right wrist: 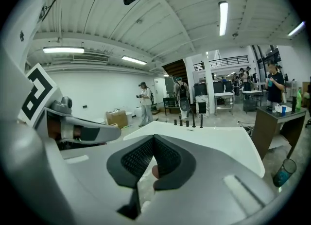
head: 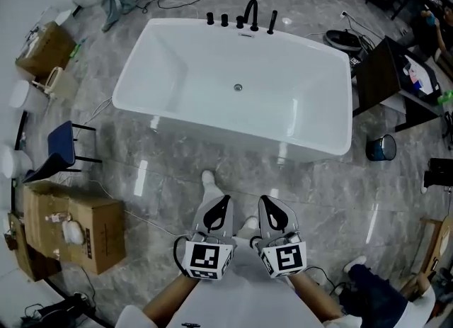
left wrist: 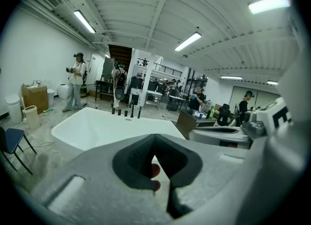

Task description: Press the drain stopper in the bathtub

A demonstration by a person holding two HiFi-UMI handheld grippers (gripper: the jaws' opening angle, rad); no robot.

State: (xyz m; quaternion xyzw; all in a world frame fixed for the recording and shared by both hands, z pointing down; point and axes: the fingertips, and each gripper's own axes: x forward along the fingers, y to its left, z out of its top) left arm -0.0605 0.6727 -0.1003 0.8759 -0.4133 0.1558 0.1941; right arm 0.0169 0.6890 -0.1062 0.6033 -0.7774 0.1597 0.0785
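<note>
A white bathtub (head: 177,71) stands on the grey marble floor, ahead of me. Its small round metal drain stopper (head: 238,87) sits in the tub's bottom, below the black faucet set (head: 249,16) on the far rim. My left gripper (head: 218,210) and right gripper (head: 274,213) are held side by side, well short of the tub and above the floor, both shut with nothing in them. In the left gripper view the left gripper (left wrist: 155,137) points at the tub (left wrist: 97,127). In the right gripper view the right gripper (right wrist: 154,139) points at the tub (right wrist: 204,139).
Cardboard boxes (head: 78,231) and a blue chair (head: 62,144) stand at the left. A dark table (head: 386,71) and a blue bucket (head: 381,148) are right of the tub. Cables run over the floor. A person (left wrist: 76,80) stands beyond the tub, and others at benches behind.
</note>
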